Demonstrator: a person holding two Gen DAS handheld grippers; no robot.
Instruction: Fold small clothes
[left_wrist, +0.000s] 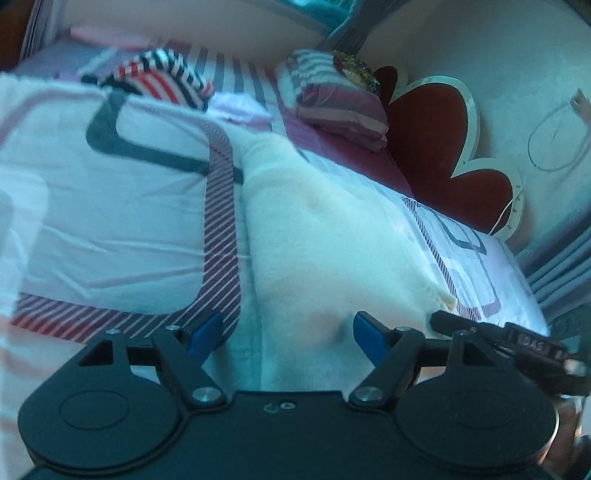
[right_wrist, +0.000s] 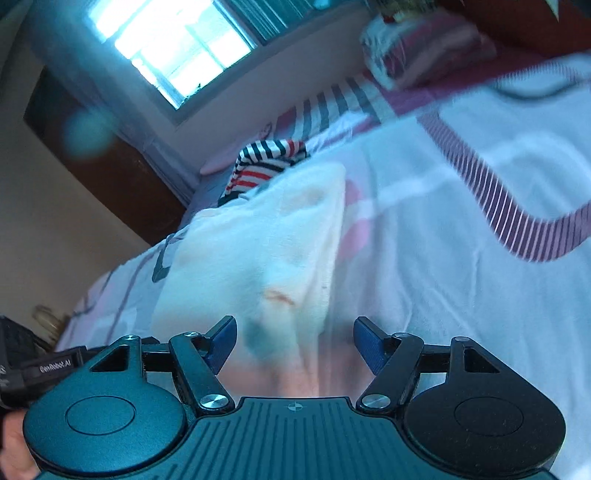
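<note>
Left gripper (left_wrist: 288, 334): jaws spread wide, blue pads clear of the cloth, nothing held. It hovers over the near end of the white garment (left_wrist: 325, 229).

Right gripper (right_wrist: 294, 341): jaws apart, blue pads not pressing on anything; the white garment (right_wrist: 266, 243) lies under and between them, unheld. In the left wrist view the right gripper's black tip (left_wrist: 480, 328) sits at the garment's right edge.

White garment: soft, fleecy, laid as a long strip on the bed sheet (left_wrist: 110, 206); a faint reddish mark shows on it in the right wrist view.

Bed sheet: white with purple striped bands and dark outlines.

Striped garment (left_wrist: 162, 79): navy, red and white, bunched at the far end of the bed, just beyond the white garment's far end (right_wrist: 266, 162).

Pillow (left_wrist: 332, 99): maroon and white stripes, against the dark red headboard (left_wrist: 436, 140).

Window (right_wrist: 173, 48): bright, above the far wall, in the right wrist view.
</note>
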